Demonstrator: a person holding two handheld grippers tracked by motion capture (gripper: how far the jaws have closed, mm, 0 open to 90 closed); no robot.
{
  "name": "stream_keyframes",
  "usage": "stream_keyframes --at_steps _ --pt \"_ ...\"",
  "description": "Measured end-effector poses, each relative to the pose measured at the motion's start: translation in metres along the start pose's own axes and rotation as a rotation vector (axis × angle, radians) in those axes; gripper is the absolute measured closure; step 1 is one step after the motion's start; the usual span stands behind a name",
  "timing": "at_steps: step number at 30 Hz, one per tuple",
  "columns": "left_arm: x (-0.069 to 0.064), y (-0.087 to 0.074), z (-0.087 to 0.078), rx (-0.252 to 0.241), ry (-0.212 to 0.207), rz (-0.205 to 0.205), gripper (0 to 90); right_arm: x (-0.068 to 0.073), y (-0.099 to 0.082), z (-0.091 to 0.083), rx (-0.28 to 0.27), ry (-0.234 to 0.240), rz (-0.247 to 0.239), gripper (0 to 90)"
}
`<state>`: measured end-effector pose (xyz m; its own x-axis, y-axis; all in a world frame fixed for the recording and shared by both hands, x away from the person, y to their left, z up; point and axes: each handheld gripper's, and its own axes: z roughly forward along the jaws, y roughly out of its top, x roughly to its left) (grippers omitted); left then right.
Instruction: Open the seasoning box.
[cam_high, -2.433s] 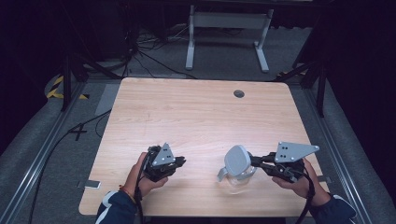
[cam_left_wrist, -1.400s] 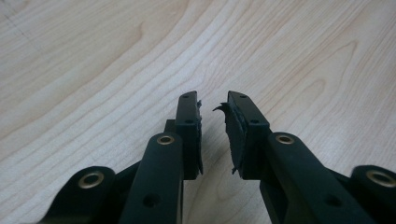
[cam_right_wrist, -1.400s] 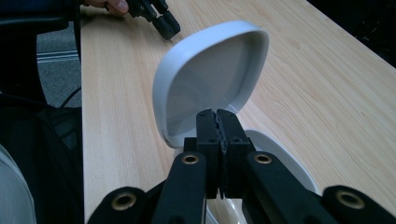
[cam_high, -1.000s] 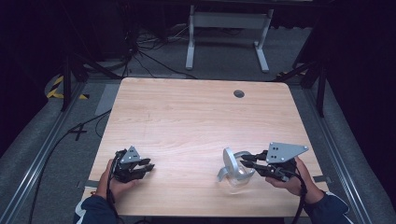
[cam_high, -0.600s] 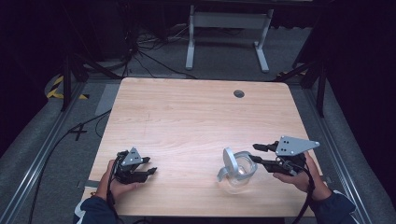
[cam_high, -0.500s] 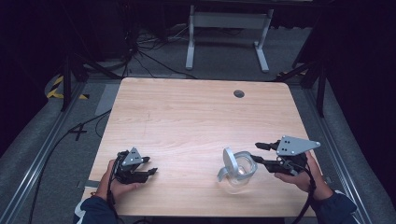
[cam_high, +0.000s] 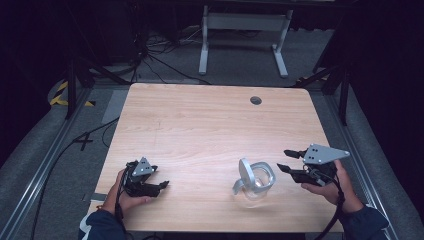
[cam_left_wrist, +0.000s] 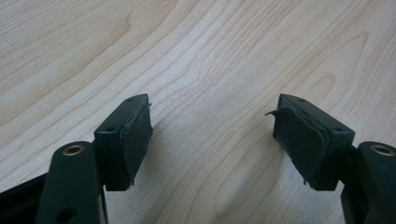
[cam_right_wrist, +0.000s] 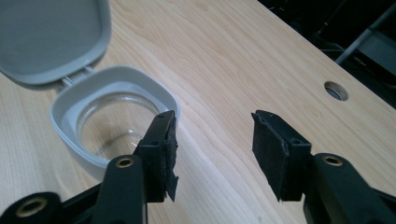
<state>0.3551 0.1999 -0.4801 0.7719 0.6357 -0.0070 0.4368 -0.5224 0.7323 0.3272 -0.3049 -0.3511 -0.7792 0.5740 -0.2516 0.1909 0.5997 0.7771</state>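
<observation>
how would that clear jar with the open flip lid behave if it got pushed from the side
The clear jar looks empty, so probably light and apt to slide on the smooth table. Its raised grey lid could make it tip towards the hinge side.

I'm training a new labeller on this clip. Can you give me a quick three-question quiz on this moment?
1. True or false: the lid of the clear jar is flipped open.
2. Which gripper is nearer the jar: A) left gripper, B) right gripper?
3. Fill in: both grippers' jaws stand ____ and hold nothing.

Key: 1 true; 2 B; 3 open.
</observation>
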Motion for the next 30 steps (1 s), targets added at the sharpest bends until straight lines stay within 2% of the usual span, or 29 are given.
stream_keyframes --at_steps 14,22,25,30 --pt "-0.001 0.000 0.000 0.000 0.006 -0.007 27.9 -0.014 -0.031 -0.005 0.074 -0.046 0.040 47.8" --pt "-0.001 0.000 0.000 0.000 0.008 -0.008 27.8 -0.021 -0.059 -0.002 0.149 -0.056 0.080 47.4" --pt "-0.001 0.000 0.000 0.000 0.008 -0.009 27.9 -0.024 -0.070 -0.003 0.157 -0.052 0.115 47.3" --pt "-0.001 0.000 0.000 0.000 0.009 -0.009 27.8 -0.027 -0.088 -0.004 0.161 -0.062 0.134 45.6"
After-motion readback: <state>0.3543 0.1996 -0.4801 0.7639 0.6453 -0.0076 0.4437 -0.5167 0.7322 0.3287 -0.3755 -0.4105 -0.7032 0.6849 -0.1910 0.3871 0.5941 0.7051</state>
